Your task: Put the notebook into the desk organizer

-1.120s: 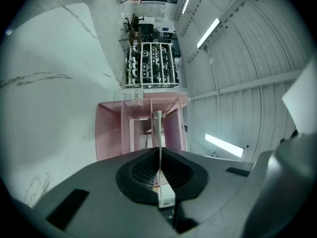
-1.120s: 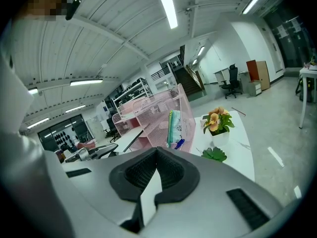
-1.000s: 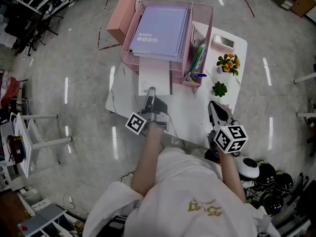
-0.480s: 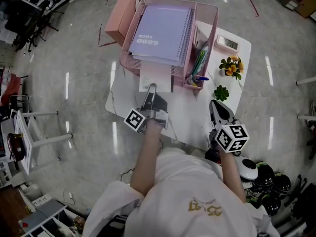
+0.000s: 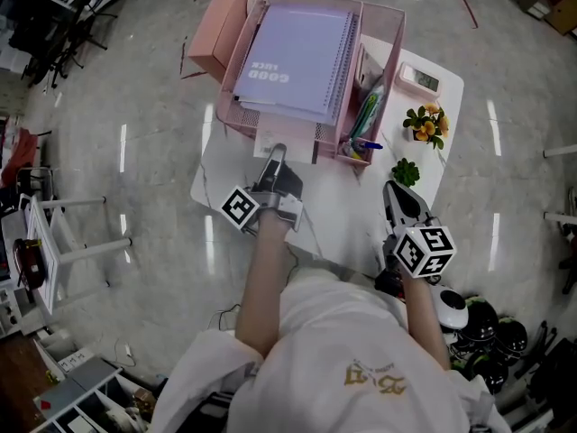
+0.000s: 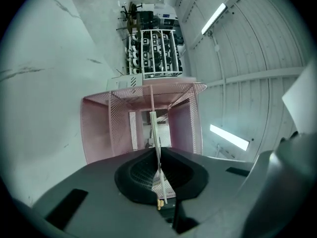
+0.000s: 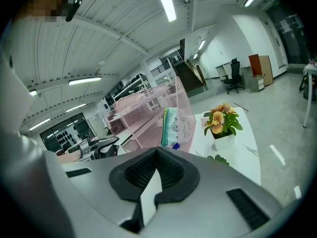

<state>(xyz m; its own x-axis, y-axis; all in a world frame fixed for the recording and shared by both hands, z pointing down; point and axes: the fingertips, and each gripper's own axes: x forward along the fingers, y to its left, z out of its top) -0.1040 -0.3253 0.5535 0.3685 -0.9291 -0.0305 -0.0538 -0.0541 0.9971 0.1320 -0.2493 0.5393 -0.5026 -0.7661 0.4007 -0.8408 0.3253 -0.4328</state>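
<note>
The purple notebook (image 5: 293, 57) lies flat, cover up, on the top tier of the pink mesh desk organizer (image 5: 236, 120). Its spiral edge is turned toward 3 o'clock. The organizer stands at the 12 o'clock end of the white counter (image 5: 347, 215).

The left gripper (image 5: 276, 156) sits just at 6 o'clock of the organizer's front and points into it. Its jaws are pinched almost together on a thin white sheet (image 5: 270, 140). In the left gripper view the sheet shows edge-on as a pale strip running from between the pads into the lower tier (which part of that tier it rests on cannot be made out).

The right gripper (image 5: 391, 192) hovers over the counter's 4 o'clock corner, well apart from the organizer. Its jaws are together at the tips with nothing between them.

Pens (image 5: 363, 115) stand in the narrow compartment on the organizer's 3 o'clock side. A pot of yellow and orange flowers (image 5: 424, 120) stands on the counter at 2 o'clock. A small green plant (image 5: 405, 170) sits just at 6 o'clock of it, near the right gripper's tips. A small white device (image 5: 419, 79) lies at 12 o'clock of the flowers. A pink box (image 5: 216, 25) stands against the organizer's 9 o'clock side, toward 11 o'clock.
</note>
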